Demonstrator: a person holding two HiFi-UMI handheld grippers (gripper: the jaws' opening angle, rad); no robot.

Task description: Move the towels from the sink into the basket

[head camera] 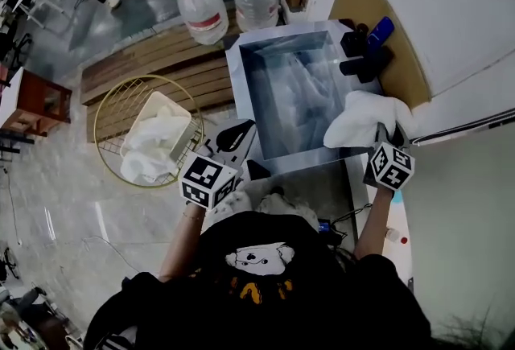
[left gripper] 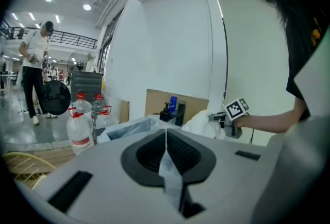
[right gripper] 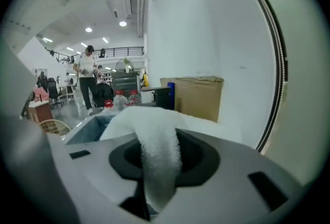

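A white towel (head camera: pixel 362 117) is bunched on the right rim of the steel sink (head camera: pixel 241 59). My right gripper (head camera: pixel 378 129) is shut on it, and in the right gripper view the towel (right gripper: pixel 157 151) hangs down between the jaws of that gripper (right gripper: pixel 157 166). The gold wire basket (head camera: pixel 105 111) stands on the floor left of the sink and holds white towels (head camera: pixel 157 139). My left gripper (head camera: pixel 235 131) hovers at the sink's front left corner, between basket and sink. In its own view the left gripper (left gripper: pixel 166 138) is shut with nothing held.
A black faucet with a blue object (head camera: pixel 366 51) stands at the sink's back right. Large water bottles (head camera: pixel 205 6) sit behind the sink on a wooden pallet (head camera: pixel 161 59). Cardboard (head camera: pixel 378 26) leans on the wall. A person (left gripper: pixel 33 73) stands far off.
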